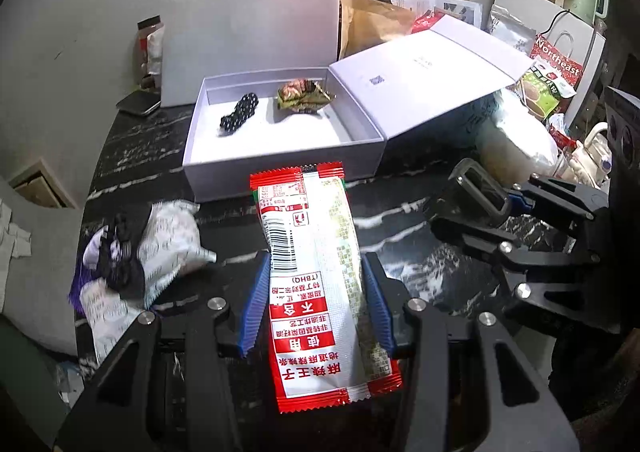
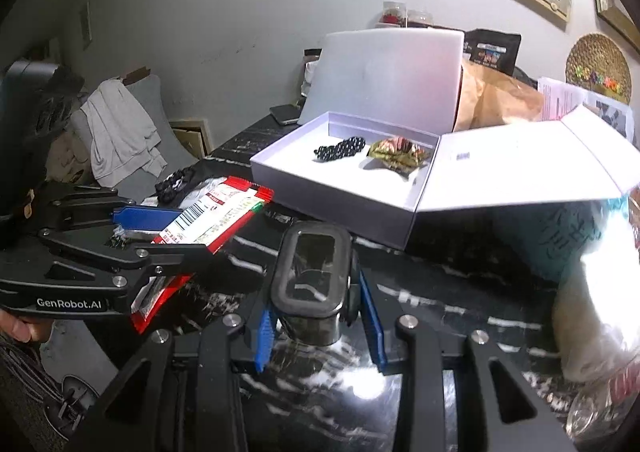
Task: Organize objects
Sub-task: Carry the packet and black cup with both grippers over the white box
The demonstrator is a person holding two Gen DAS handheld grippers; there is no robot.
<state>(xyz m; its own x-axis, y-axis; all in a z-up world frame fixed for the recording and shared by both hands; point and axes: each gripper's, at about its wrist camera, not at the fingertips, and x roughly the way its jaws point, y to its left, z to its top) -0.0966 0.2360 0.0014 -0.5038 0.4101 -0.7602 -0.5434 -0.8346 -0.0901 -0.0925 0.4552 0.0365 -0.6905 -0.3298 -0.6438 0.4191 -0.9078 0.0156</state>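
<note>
Left gripper (image 1: 316, 306) fingers clamp flat crinkly red-white snack packet (image 1: 316, 284); right gripper (image 2: 320, 326) fingers clamp glossy rounded dark case (image 2: 312, 280).

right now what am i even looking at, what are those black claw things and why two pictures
They are two hand-held grippers, one in each of a person's hands, each with a camera looking along its fingers. That gives two pictures of one dark marble table. The left gripper is shut on a red and white snack packet. The right gripper is shut on a small dark case with a clear lid. Ahead lies an open white box holding a black bead bracelet and a crumpled green wrapper. More wrappers lie at the left.
</note>
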